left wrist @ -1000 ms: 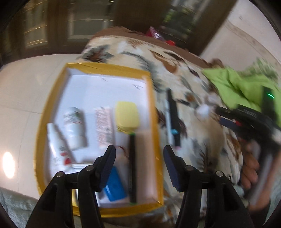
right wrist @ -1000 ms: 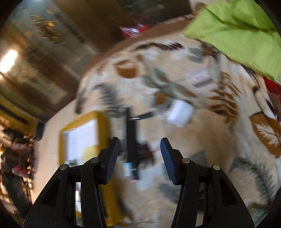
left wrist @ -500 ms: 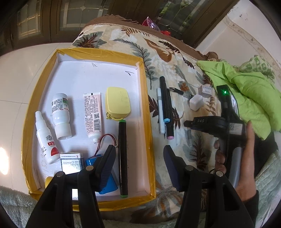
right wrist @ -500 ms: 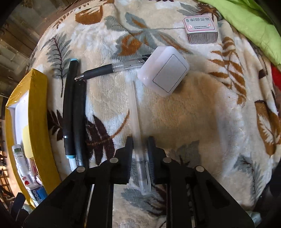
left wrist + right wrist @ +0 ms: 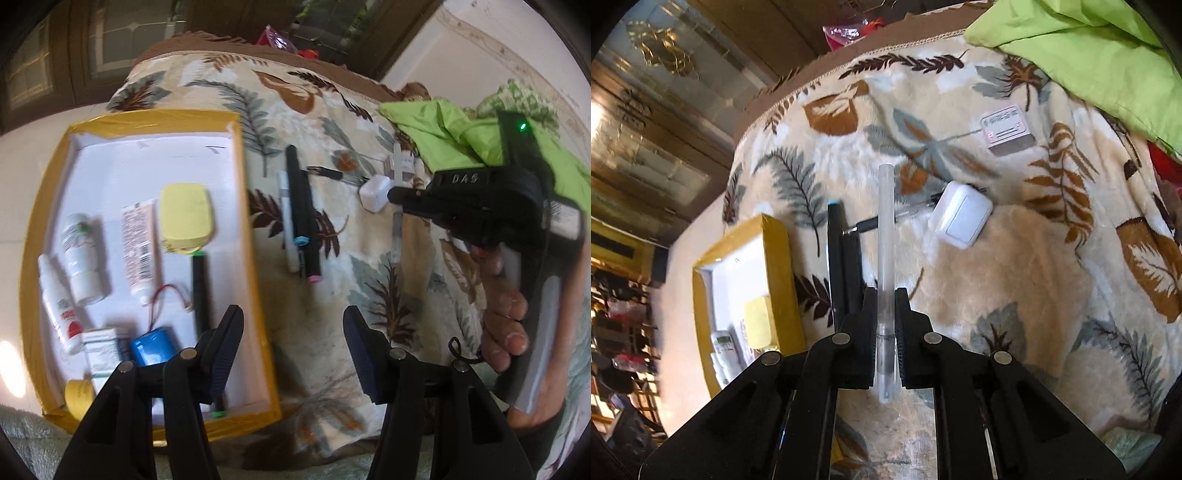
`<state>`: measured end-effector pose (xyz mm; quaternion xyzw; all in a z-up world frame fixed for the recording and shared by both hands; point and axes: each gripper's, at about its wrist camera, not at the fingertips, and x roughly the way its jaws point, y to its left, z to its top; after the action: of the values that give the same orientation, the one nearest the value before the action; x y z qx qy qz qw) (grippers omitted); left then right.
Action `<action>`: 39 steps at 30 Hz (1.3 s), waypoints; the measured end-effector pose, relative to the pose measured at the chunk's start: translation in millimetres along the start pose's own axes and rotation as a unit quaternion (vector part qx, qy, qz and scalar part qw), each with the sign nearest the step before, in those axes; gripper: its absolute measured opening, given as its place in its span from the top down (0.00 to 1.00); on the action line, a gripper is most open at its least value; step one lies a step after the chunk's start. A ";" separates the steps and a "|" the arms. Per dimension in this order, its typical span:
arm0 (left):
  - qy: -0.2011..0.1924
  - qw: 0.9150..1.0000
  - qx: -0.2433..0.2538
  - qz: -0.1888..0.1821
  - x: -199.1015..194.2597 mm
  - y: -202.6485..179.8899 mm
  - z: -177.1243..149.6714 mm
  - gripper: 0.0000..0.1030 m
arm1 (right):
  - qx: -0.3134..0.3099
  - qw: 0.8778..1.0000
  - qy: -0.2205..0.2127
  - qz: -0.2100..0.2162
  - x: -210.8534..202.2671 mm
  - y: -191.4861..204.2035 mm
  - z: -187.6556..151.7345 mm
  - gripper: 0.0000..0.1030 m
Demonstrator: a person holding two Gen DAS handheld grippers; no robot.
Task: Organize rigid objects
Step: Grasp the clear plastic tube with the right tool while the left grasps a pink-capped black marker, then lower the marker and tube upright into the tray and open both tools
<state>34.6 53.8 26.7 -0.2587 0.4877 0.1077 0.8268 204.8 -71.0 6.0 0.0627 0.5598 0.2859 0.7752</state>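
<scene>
Leaf-print blanket (image 5: 1015, 258); right gripper (image 5: 885, 325) clamps clear pen (image 5: 885, 229).

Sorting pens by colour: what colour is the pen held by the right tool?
Translucent frosted white pen, clearest in the right wrist view.

Right tongs (image 5: 885, 325), open a second ago, closed on clear pen (image 5: 885, 236) and lifted it off blanket (image 5: 1015, 266). Pen's far end now raised, pointing forward. Left tongs (image 5: 293, 347) drifted right of tray (image 5: 255, 266).
</scene>
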 end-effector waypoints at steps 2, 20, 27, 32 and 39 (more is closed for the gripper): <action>0.008 1.000 0.009 0.007 11.4 -13.7 6.9 0.45 | 0.010 1.000 -0.005 0.009 -7.1 -8.8 1.2 0.92; 0.099 0.989 0.011 0.106 123.5 -41.4 42.3 0.87 | 0.061 0.996 -0.035 0.058 -21.7 -53.2 14.7 0.92; 0.116 0.990 0.035 0.075 102.9 -49.0 3.9 0.88 | 0.074 0.995 -0.037 0.063 -23.7 -60.5 14.7 0.92; 0.141 0.987 0.067 0.045 100.6 -61.4 -25.6 0.87 | 0.077 0.994 -0.039 0.064 -26.2 -60.9 14.2 0.92; 0.128 0.985 0.086 0.082 114.7 -79.1 3.9 0.84 | 0.077 0.994 -0.042 0.063 -25.0 -60.7 14.3 0.92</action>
<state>129.0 -19.3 -45.2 -0.1575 0.6162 0.0986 0.7654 235.1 -130.9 6.8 0.1689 0.5422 0.2873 0.7713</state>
